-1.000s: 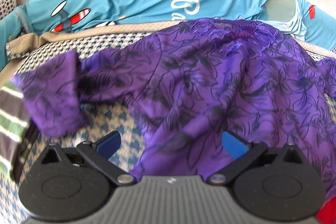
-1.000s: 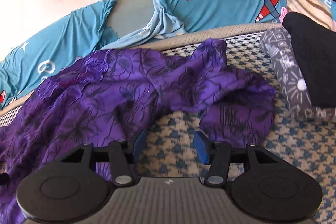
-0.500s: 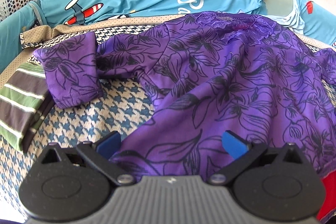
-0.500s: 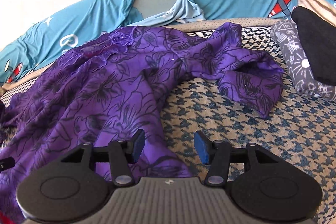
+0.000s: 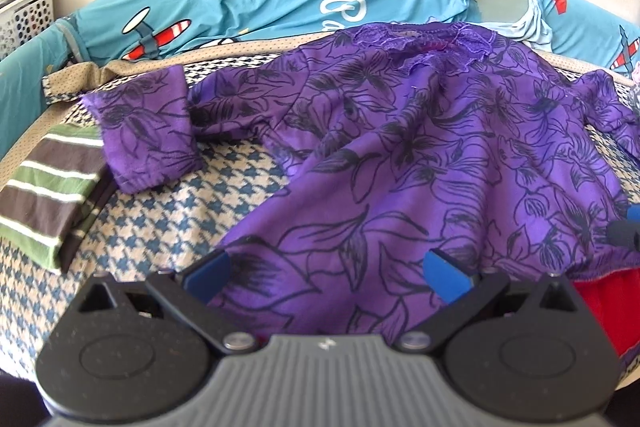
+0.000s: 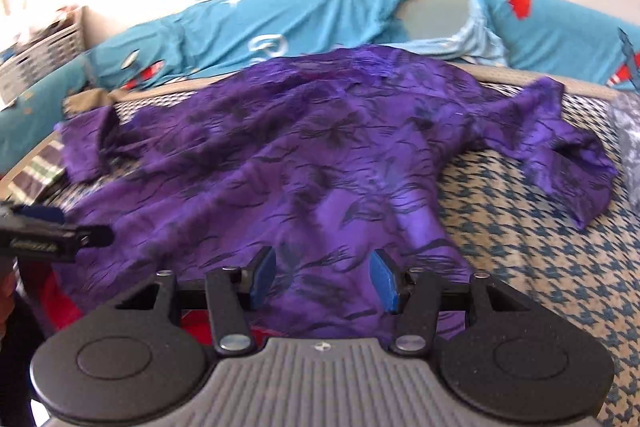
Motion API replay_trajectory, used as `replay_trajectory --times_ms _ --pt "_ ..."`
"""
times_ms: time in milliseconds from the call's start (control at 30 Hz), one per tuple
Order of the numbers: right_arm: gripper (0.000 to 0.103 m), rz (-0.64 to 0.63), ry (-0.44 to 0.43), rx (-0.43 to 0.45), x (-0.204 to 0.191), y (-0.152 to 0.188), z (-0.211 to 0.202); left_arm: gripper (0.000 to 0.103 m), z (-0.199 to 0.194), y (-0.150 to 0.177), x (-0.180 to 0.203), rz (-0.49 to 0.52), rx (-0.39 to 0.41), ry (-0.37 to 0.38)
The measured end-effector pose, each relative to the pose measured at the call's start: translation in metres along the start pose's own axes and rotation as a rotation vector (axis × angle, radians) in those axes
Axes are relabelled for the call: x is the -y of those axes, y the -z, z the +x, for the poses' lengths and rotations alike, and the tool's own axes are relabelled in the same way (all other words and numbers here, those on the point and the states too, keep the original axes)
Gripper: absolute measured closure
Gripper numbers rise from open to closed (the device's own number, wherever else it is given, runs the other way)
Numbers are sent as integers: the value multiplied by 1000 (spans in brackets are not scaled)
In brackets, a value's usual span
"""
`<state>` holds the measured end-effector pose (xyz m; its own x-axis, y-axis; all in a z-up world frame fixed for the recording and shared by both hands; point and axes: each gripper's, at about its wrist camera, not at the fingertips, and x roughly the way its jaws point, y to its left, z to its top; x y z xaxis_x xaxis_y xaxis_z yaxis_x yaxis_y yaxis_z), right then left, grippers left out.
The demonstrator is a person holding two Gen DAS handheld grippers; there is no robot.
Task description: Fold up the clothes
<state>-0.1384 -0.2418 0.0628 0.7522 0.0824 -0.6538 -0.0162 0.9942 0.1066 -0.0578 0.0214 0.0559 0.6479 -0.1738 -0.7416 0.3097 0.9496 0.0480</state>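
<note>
Fabric fills the space ahead of both tools: the purple floral blouse [image 5: 420, 155] lies spread on the houndstooth bed cover [image 5: 160, 219], its hem nearest the grippers and its lace neckline [image 5: 424, 41] at the far end, so the long axis runs straight away from them. The left gripper [image 5: 326, 273] sits over the hem with its fingers spread wide, cloth showing between them but not pinched. The right gripper [image 6: 324, 273] is likewise spread, more narrowly, over the hem's other part — nothing held. Each tool is about equally close to its own half of the hem; the near sleeve [image 5: 148, 143] lies off to the left of the left gripper, the other sleeve [image 6: 568, 163] off to the right of the right one, both flung outward. By that layout, each sleeve falls to the arm on its own side.

Hard to judge — the right wrist view is smeared, so wrinkles there do not read. The hem edge itself is hidden beneath both gripper bodies. Something red [image 5: 600, 303] shows under the hem; what it is cannot be told. A striped folded garment [image 5: 48, 195] lies further left, cut off by the frame.
</note>
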Motion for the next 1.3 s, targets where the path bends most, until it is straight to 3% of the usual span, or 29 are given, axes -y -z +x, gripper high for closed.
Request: replay_trajectory --times_ms 200,433,600,800,967,1300 --pt "46 -140 -54 -19 -27 15 -5 0 -15 10 -16 -14 17 -30" --pt "39 -237 -41 -17 -39 23 -8 0 -24 25 -28 21 0 -81" --pt "37 -244 -17 -6 -36 23 -6 0 -28 37 -39 45 -21 -129" --pt "35 -283 -11 -16 -39 23 -2 0 -38 47 -53 46 -24 -96" --pt "33 -316 21 -39 -45 25 6 0 -40 51 -64 8 -32 -135" --pt "33 -209 84 -85 -19 21 10 0 -39 56 -73 -14 -71 -153"
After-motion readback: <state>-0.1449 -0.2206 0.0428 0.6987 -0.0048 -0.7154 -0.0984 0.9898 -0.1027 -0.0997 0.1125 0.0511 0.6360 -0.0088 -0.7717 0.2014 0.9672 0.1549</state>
